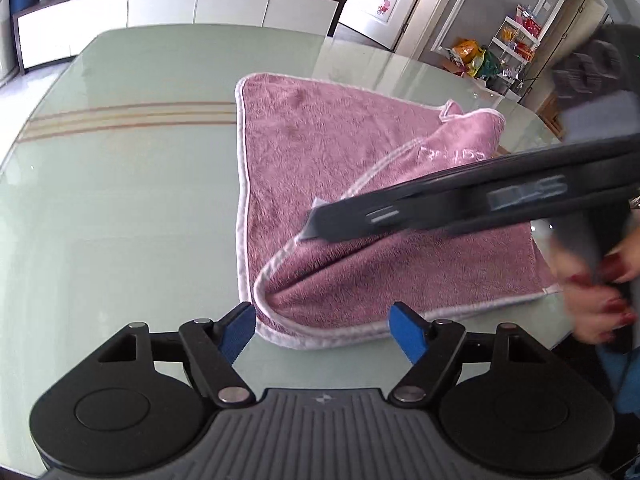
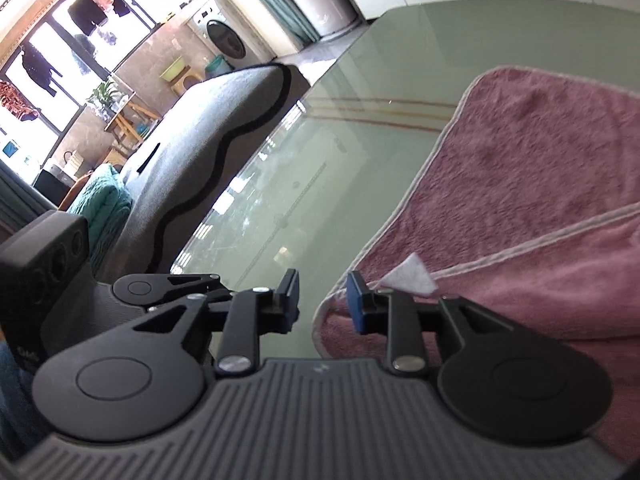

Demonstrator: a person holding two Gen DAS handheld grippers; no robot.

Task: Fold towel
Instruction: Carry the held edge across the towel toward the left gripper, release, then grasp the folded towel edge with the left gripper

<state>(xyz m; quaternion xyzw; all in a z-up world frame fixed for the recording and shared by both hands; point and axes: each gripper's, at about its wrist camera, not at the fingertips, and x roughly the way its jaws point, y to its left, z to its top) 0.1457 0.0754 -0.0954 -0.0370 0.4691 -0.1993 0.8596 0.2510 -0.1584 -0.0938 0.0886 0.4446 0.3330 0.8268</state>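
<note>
— Where is the towel (image 1: 360, 184)?

— It lies on the right half of the glass-topped bench (image 1: 120, 184), pink with a pale hem, one flap turned back over itself. Its near folded corner lies between the blue pads of the left gripper (image 1: 322, 330), whose jaws stand wide apart and hold nothing.

— And the other gripper?

— The right gripper (image 2: 323, 300) is spread too, empty, over the towel's left hem (image 2: 436, 160) near a small white tag (image 2: 412, 274). From the left wrist it shows as a blurred dark bar crossing the cloth.

— Room to move?

— The bench's left half is bare green glass with tan stripes (image 1: 120, 118). A white sideboard (image 1: 160, 10) stands beyond the far edge; a grey sofa (image 2: 208, 136) sits beside the bench's left edge.
</note>
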